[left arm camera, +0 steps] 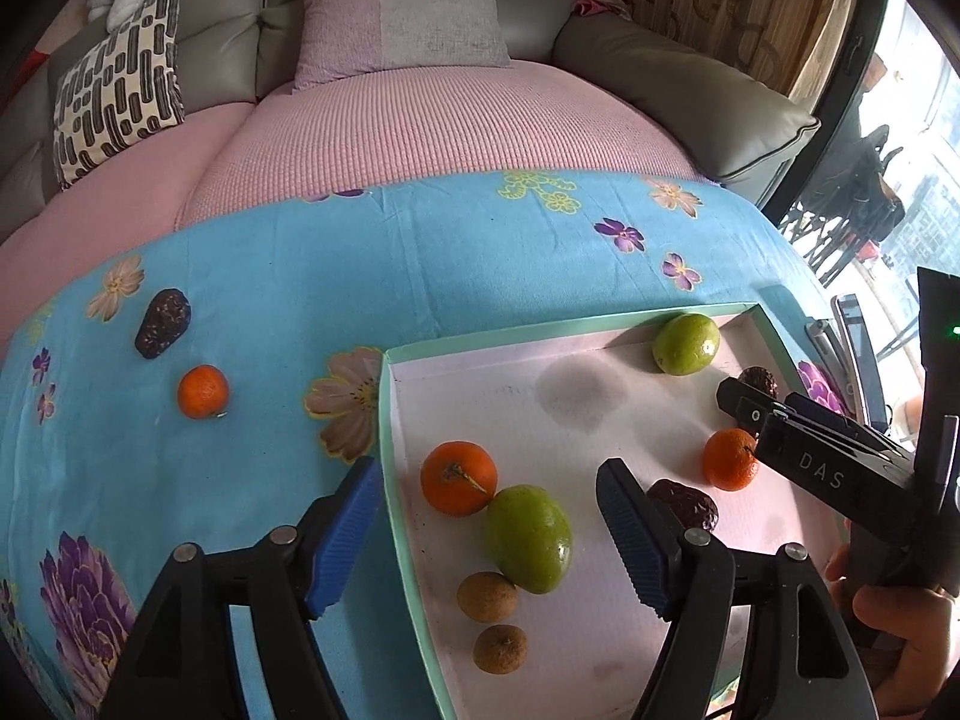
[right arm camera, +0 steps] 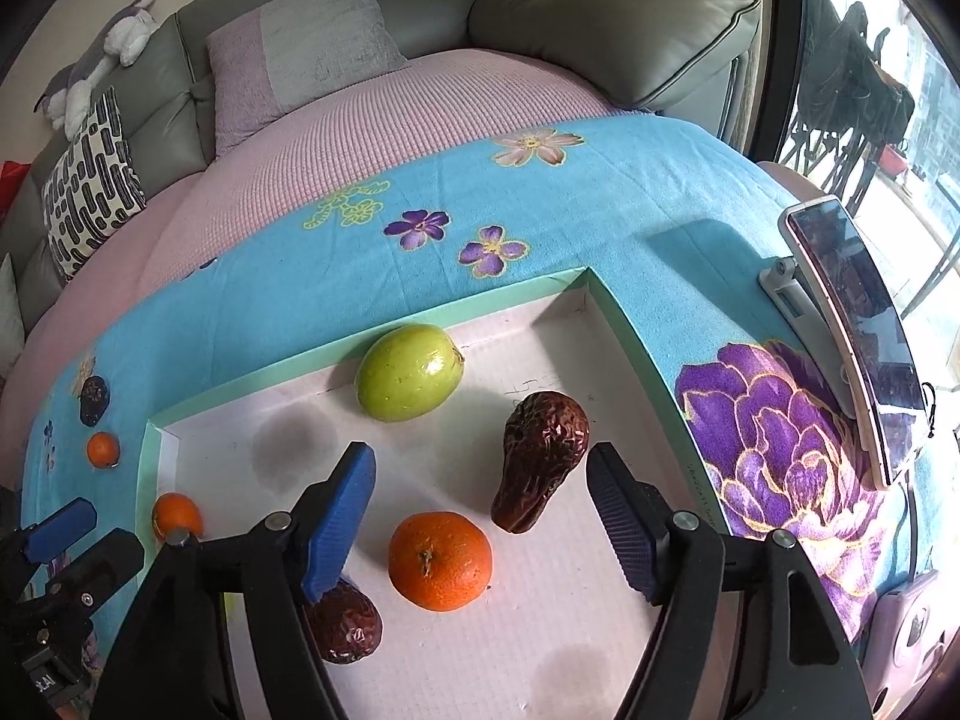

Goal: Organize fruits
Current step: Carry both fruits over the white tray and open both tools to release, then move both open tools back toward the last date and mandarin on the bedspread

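On the blue cloth: a shallow tray (left arm camera: 387,420) with a mint-green rim and white floor is set toward the right side.
Surface: a blue floral cloth (left arm camera: 288,276) is spread over a pink knitted cover (left arm camera: 420,126); large purple flowers are printed near the edges.
Room: a grey sofa (left arm camera: 678,78) is seen behind, with a pink cushion (left arm camera: 402,12), a black-and-white patterned cushion (left arm camera: 117,90) and a plush toy (right arm camera: 114,48); a window is at right.
Phone: a phone on a stand (right arm camera: 852,330) is propped on the cloth, right of the tray.
In tray: two green fruits (left arm camera: 531,537) (left arm camera: 686,343), three oranges (left arm camera: 459,478) (left arm camera: 729,459) (right arm camera: 440,560), two small brown round fruits (left arm camera: 487,596) (left arm camera: 500,648) and wrinkled dark dates (right arm camera: 540,456) (right arm camera: 345,627) are recorded.
Outside tray: one small orange (left arm camera: 203,391) and one dark date (left arm camera: 162,322) are left on the cloth, at left, close together but apart.
Left gripper (left arm camera: 489,531): fingers are spread wide and empty; the span straddles the tray's left rim, above an orange touching a green fruit.
Right gripper (right arm camera: 480,516): fingers are parted, nothing is grasped; an orange and a date are framed between them on the tray floor.
Hand: a hand (left arm camera: 900,630) is seen on the right gripper's handle.
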`<state>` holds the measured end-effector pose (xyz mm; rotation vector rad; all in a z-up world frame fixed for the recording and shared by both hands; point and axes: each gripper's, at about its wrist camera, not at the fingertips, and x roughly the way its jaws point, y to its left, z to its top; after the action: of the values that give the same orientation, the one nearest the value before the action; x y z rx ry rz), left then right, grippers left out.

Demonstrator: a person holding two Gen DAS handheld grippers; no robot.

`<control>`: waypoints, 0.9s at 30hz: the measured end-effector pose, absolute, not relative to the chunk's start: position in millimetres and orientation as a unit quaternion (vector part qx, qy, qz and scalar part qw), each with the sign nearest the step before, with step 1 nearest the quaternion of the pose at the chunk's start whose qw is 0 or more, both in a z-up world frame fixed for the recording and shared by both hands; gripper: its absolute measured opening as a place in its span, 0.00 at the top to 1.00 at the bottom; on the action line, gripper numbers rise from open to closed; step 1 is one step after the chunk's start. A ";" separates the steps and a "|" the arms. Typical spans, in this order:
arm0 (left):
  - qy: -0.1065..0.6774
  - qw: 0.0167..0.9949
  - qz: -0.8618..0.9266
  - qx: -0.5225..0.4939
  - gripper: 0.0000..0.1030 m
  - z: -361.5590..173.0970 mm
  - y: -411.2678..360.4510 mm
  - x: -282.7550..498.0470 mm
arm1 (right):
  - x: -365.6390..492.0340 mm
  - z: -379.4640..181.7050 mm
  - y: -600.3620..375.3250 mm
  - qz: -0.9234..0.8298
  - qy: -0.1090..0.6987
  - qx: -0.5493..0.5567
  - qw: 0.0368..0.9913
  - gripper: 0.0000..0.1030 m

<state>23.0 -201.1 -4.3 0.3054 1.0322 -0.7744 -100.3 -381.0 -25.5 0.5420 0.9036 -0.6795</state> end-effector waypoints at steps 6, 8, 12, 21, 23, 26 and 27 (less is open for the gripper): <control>0.497 0.810 -0.291 0.110 0.09 -14.7 -175.2 57.3 | -91.2 -21.5 -369.9 -0.305 0.423 0.239 0.819 0.27; 0.497 0.820 -0.264 0.103 0.05 -16.9 -165.6 67.0 | -88.2 -20.7 -365.9 -0.300 0.423 0.234 0.822 0.27; 0.497 0.835 -0.220 0.091 0.00 -21.1 -147.3 82.1 | -80.7 -20.9 -358.0 -0.288 0.428 0.224 0.827 0.14; 0.497 0.849 -0.157 0.087 0.00 -30.4 -108.7 103.7 | -72.3 -13.0 -340.5 -0.265 0.403 0.212 0.850 0.10; 0.494 0.853 -0.145 0.086 0.00 -30.7 -100.4 107.5 | -68.3 -10.5 -333.9 -0.257 0.396 0.205 0.857 0.09; 0.491 0.857 -0.132 0.085 0.00 -29.8 -89.3 112.3 | -60.8 -7.3 -322.7 -0.249 0.386 0.194 0.867 0.09; 0.488 0.859 -0.125 0.087 0.00 -28.0 -86.4 113.8 | -58.3 -6.5 -318.2 -0.246 0.383 0.193 0.869 0.09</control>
<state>113.8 -86.4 -28.0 0.1827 1.0246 -0.2626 -58.3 -318.2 -6.5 0.4032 0.8011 -0.5146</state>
